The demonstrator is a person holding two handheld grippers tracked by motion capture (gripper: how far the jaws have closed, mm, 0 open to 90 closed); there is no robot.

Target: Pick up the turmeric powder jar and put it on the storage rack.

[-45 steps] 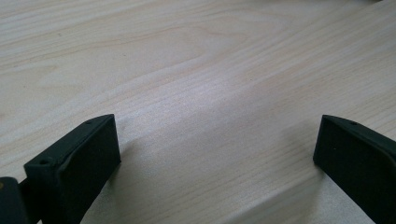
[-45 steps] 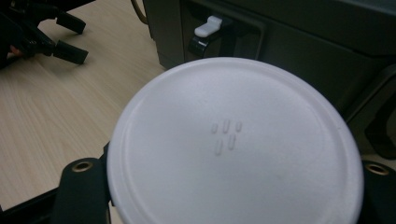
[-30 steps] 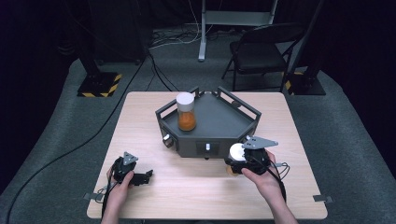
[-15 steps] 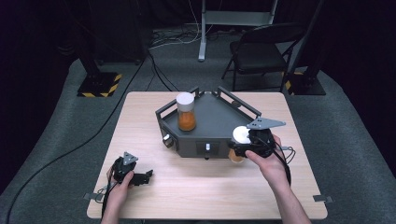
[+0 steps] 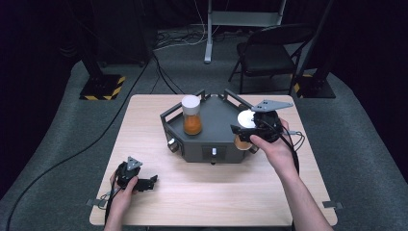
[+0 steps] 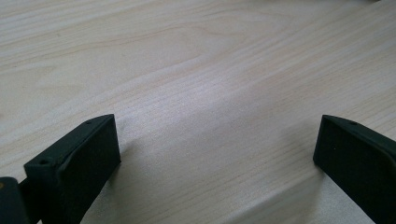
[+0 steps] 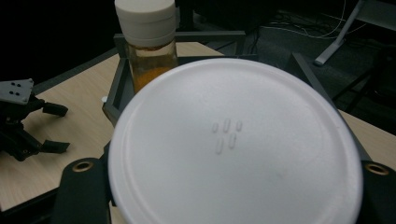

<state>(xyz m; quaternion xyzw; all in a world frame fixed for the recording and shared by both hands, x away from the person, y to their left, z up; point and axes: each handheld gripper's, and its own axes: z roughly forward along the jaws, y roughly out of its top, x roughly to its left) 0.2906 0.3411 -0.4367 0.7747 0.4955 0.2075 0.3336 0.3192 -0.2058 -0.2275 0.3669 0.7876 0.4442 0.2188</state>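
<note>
My right gripper is shut on a jar with a white lid and orange contents, held tilted in the air at the right front corner of the dark grey tray. In the right gripper view the held jar's lid sits between my two black jaws. A second jar with orange contents stands upright on the left part of the tray, and this second jar appears beyond the lid. My left gripper rests on the table near its front left, jaws wide open over bare wood.
The tray has raised rails and knobs on its front face. A folding chair and stand bases sit on the floor behind the table. The wooden table is bare between the tray and the front edge.
The right gripper has lifted the jar off the table in front of the tray and carried it up and back to the tray's right corner. The left gripper stayed put.
</note>
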